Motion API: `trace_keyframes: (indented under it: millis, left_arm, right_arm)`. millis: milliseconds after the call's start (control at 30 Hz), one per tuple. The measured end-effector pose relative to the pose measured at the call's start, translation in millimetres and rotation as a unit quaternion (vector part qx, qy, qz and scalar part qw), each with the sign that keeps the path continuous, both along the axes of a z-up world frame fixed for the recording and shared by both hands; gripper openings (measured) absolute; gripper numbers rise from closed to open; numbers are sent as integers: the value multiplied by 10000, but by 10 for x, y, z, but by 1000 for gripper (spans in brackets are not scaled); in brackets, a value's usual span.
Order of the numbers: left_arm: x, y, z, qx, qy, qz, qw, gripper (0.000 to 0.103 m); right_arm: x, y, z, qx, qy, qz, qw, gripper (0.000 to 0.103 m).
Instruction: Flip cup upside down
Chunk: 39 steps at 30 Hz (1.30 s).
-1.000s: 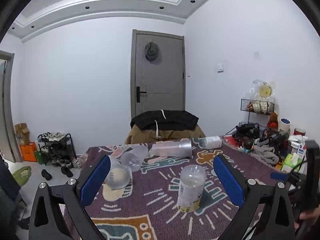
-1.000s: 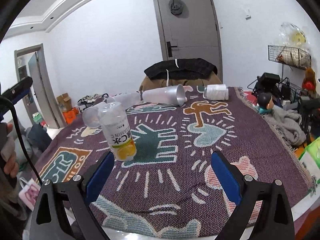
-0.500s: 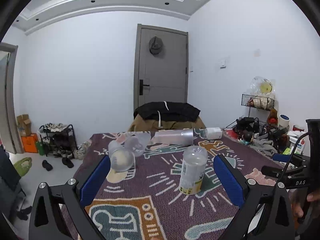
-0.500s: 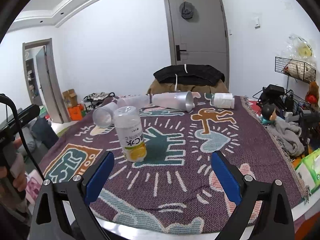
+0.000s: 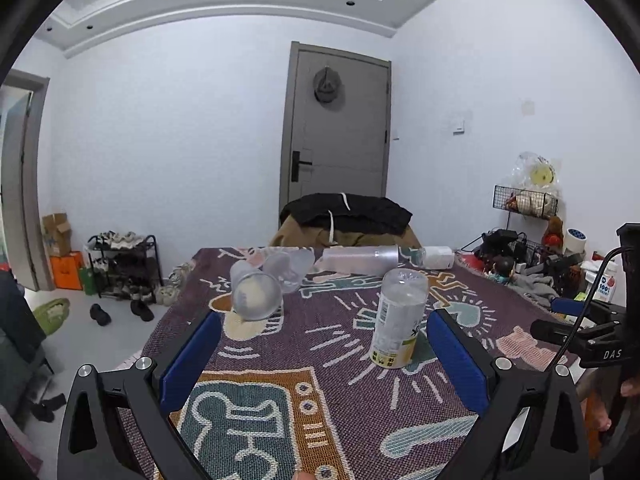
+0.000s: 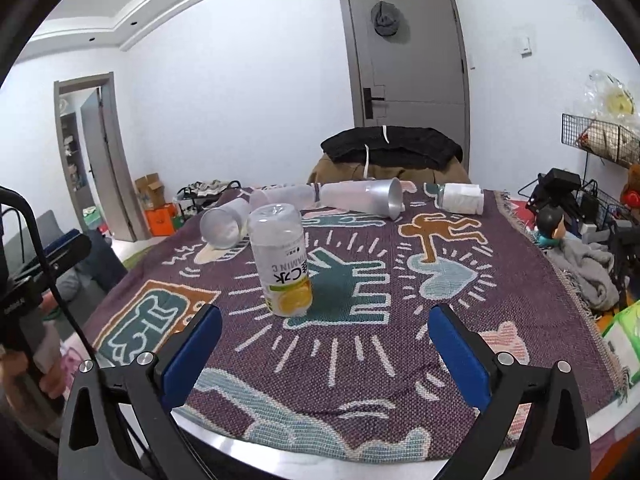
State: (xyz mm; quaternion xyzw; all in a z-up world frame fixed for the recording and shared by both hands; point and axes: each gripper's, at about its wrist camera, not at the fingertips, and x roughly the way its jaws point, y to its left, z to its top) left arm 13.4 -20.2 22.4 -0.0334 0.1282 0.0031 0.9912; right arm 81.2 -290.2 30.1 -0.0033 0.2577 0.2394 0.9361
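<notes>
behind the upside-down cup (image 6: 283, 261), clear cups' (image 6: 224, 223) outlines blur together.

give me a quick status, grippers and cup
Left gripper open, empty. Right gripper open, empty. Cup standing upside down on the blanket. Nothing in the way.

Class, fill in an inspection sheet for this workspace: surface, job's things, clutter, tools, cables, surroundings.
Surface: patterned rug covers the table.
Job's things: labelled cup stands upside down, label inverted.
Clutter: clear cups and a bottle lie on their sides at the far edge.
Tools: left tool and right tool open, empty.
Cables: black cable at the right tool's handle.
Surroundings: door, shoe rack, wire shelf.
</notes>
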Motion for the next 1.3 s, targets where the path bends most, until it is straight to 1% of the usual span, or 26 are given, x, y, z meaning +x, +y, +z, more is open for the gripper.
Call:
trace_keyframes:
  millis: [300,633,1300]
  left_arm:
    - [-14,-56,-38,135,16,-29,9999,103]
    - [-17,-68,-33,194,30,-34,9998,103]
    - [13,-12,-55,84,43,66,9999,103]
  right_arm:
    - [-61,46,-34,-118,-113,64,9998,103]
    - [-7,13,-65,-67,33,-88,9999,103]
    - [-3,74,-104,-113,73,-50,9999,103]
